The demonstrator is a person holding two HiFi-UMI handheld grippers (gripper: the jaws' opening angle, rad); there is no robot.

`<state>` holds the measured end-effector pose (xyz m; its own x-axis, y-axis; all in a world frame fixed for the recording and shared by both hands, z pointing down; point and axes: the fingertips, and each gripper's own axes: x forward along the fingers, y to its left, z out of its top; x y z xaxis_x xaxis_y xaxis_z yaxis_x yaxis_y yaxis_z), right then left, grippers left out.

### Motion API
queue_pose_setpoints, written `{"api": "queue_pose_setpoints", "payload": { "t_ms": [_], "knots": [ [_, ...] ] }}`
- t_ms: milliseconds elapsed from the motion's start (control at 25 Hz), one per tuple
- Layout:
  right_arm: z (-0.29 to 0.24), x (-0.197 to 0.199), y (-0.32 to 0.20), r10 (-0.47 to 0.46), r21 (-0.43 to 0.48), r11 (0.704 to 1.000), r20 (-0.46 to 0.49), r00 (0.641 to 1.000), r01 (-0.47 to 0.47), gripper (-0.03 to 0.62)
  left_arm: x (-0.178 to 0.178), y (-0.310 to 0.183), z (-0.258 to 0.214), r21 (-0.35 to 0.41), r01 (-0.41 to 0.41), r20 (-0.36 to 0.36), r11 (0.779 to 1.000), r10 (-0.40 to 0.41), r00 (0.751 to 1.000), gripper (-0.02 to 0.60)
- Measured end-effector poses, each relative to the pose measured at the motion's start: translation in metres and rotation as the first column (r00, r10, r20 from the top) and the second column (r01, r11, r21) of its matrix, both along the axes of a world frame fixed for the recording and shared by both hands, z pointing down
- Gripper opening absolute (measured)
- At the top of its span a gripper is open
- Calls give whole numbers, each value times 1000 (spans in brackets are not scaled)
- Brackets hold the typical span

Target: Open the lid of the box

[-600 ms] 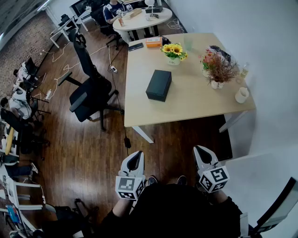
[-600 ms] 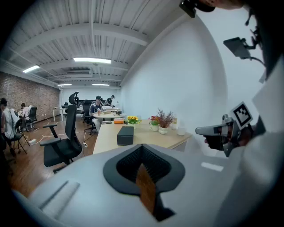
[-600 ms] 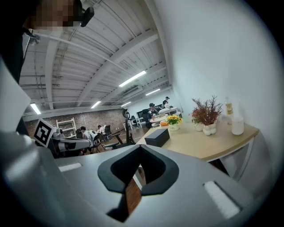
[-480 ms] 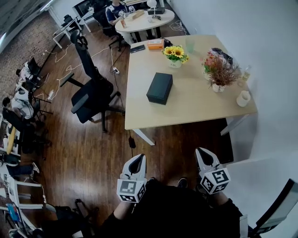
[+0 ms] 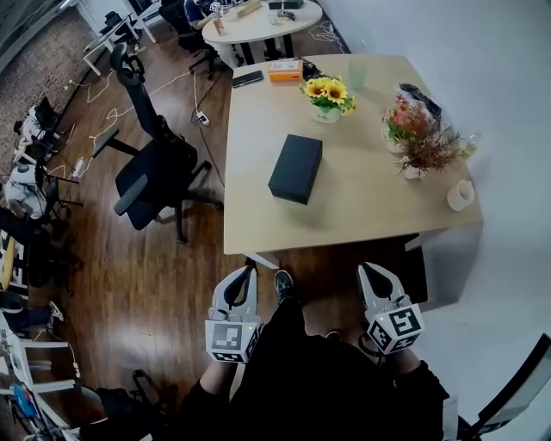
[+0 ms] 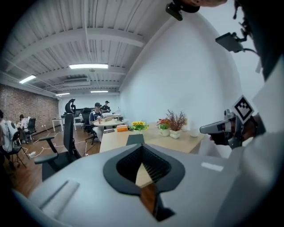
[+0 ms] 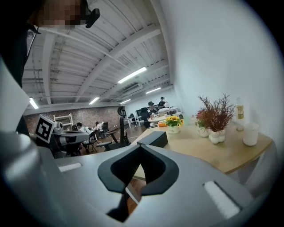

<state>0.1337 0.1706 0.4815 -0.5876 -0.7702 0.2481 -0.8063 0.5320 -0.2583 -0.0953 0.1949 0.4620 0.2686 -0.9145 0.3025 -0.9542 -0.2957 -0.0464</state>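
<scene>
A black box lies with its lid down near the middle of the light wooden table. Both grippers hang in front of the person's body, short of the table's near edge and well away from the box. My left gripper is shut with nothing in it, and so is my right gripper. In the left gripper view the box shows far off beyond the closed jaws. The right gripper view has the box just above its closed jaws.
A black office chair stands left of the table. On the table are a sunflower pot, a dried-flower pot, a white mug, an orange item and a phone. People sit at a round table behind. A white wall runs along the right.
The person has stepped toward the table, so it and the box sit nearer in the head view. Both grippers stay shut and keep their places before the body.
</scene>
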Motion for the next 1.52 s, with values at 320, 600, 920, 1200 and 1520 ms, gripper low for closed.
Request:
{"api": "queue_pose_setpoints", "payload": {
  "t_ms": [320, 600, 920, 1200, 1520],
  "knots": [
    [-11, -61, -125, 59, -13, 998, -89, 994, -60, 2, -26, -150, 20, -36, -224, -27, 974, 223, 974, 60],
    [3, -97, -181, 53, -62, 996, -181, 982, -65, 2, -35, -219, 66, -117, -372, 35, 921, 378, 925, 75],
    [98, -136, -215, -210, -198, 968, -318, 925, 152, 280, -8, -260, 130, -241, -481, 129, 843, 519, 845, 303],
    [163, -149, -231, -365, -313, 916, -396, 842, 249, 377, 8, -276, 175, -360, -548, 149, 755, 626, 765, 336],
    [166, -142, -247, -417, -308, 898, -377, 827, 313, 359, 25, -271, 182, -358, -471, 111, 806, 537, 836, 333]
  ]
}}
